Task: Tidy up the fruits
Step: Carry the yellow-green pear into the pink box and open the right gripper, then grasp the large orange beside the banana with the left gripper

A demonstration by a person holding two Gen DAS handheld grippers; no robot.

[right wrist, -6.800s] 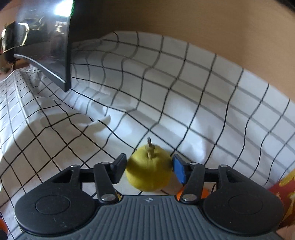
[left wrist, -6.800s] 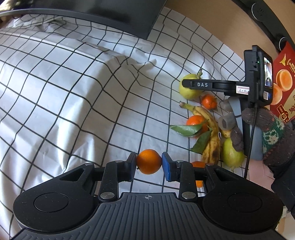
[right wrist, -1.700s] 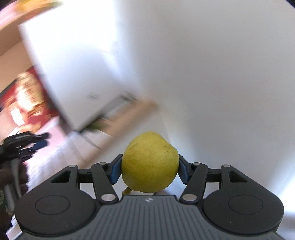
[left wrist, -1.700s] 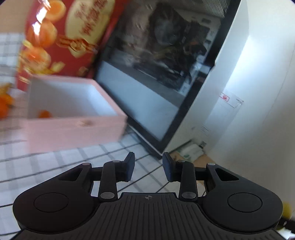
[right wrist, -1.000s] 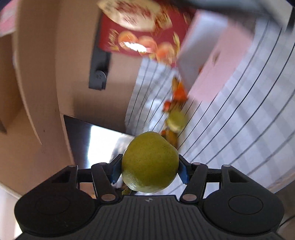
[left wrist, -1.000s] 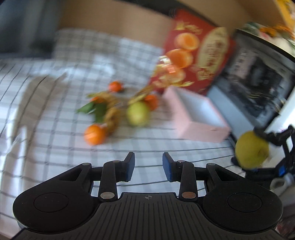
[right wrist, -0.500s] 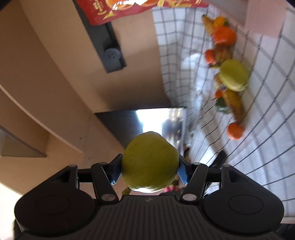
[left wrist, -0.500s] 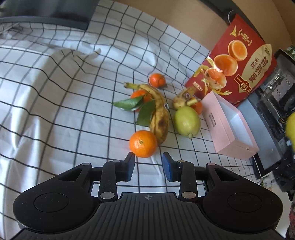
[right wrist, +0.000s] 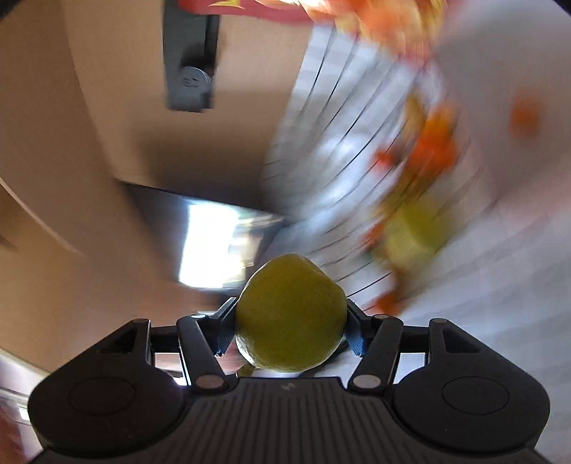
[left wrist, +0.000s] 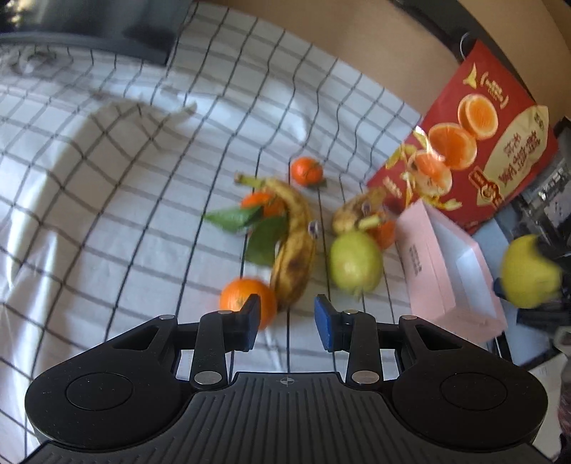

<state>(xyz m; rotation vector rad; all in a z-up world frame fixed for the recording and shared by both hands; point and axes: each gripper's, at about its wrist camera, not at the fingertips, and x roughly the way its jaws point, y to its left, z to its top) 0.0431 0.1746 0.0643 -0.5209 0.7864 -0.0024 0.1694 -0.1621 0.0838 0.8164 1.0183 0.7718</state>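
Note:
My left gripper (left wrist: 286,323) is open and empty, just above the checked cloth. An orange (left wrist: 246,299) lies right by its left finger. Behind it lie a spotted banana (left wrist: 294,246), a green pear (left wrist: 355,262), a leafy orange (left wrist: 262,205), a small mandarin (left wrist: 306,170) and a second small banana (left wrist: 351,214). My right gripper (right wrist: 289,335) is shut on a yellow-green pear (right wrist: 289,314); that pear also shows in the left wrist view (left wrist: 530,273), held in the air at the far right. The right wrist view is tilted and blurred.
A pink open box (left wrist: 426,264) stands right of the fruit. A red orange-printed bag (left wrist: 474,142) leans behind it. A dark monitor base (left wrist: 92,28) sits at the far left of the cloth. A wooden wall runs along the back.
My left gripper has come lower and closer to the front orange. My right gripper has kept turning with the pear in it, and its view now blurs.

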